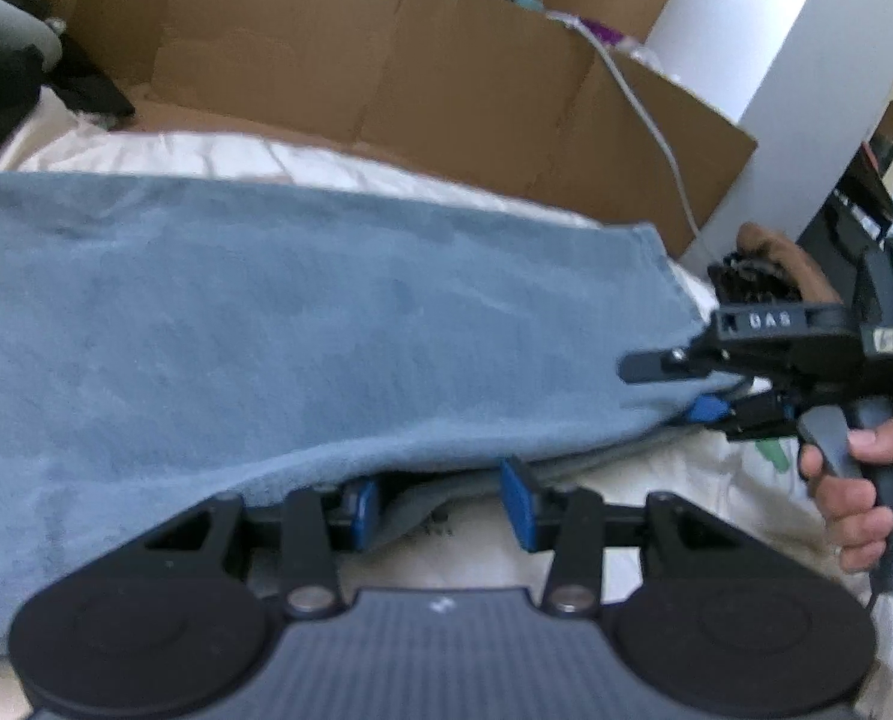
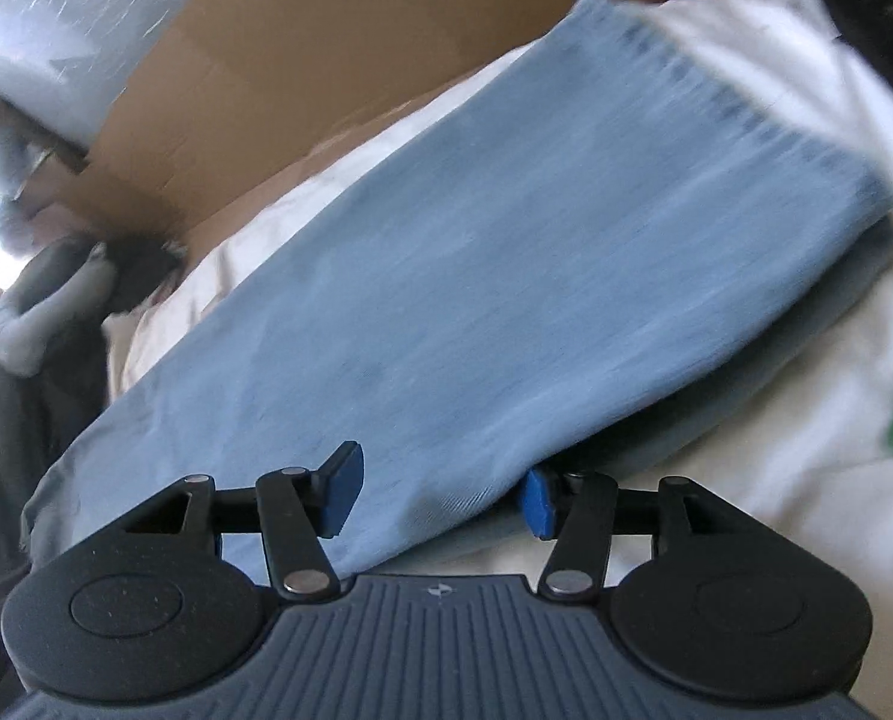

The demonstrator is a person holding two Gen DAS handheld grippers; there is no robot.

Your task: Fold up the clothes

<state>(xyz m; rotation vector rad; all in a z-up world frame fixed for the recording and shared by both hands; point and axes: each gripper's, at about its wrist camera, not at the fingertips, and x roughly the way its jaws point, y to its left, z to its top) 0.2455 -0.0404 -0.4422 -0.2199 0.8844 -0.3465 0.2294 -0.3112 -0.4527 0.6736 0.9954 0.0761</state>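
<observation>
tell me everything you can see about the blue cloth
The blue cloth looks like soft, slightly fuzzy fabric, dusty blue, folded over so an upper layer lies on a lower one along the near edge. It lies flat on a white sheet, with brown cardboard behind. The left claw and right claw both straddle its near edge, jaws apart.

In the left wrist view the folded cloth spreads across the middle of the frame on a bed sheet. A cardboard sheet stands behind it along the top. The right hand-held gripper sits at the cloth's right edge, the left hand-held gripper at its lower edge.
</observation>
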